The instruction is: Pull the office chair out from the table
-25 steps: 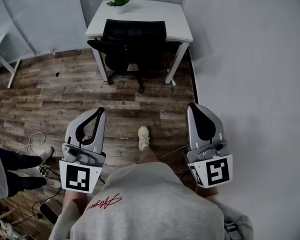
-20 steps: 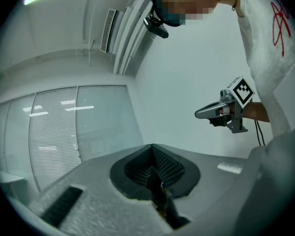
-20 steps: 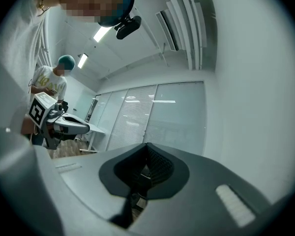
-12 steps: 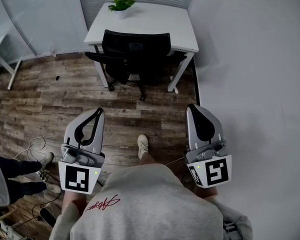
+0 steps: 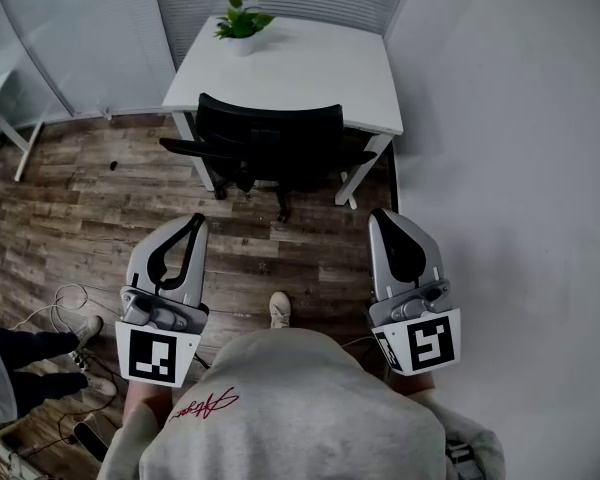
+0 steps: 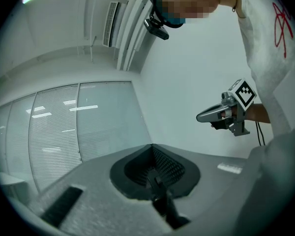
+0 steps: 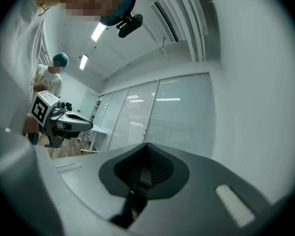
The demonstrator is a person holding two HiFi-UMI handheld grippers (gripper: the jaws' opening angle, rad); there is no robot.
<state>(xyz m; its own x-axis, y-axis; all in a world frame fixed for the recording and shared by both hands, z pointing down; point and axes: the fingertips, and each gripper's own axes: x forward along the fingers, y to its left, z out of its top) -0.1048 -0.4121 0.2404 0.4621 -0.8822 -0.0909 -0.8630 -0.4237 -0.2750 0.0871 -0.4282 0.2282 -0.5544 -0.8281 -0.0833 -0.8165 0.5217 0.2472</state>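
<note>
Ahead of the left tongs and right tongs, both pinched shut on nothing, the black office chair with armrests stands tucked under the white rectangular tabletop. Its backrest runs crosswise, well apart from both tongs, with neither clearly nearer.

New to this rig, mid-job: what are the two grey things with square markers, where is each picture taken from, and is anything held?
No robot here: a person carries a hand-held claw in each hand. The head view looks down from the person's head. It shows the left claw and right claw, both shut and empty, pointed towards the office chair, which is pushed in at the white table. A potted plant stands on the table. The other two views ride on the claws and look along their closed jaws.
</note>
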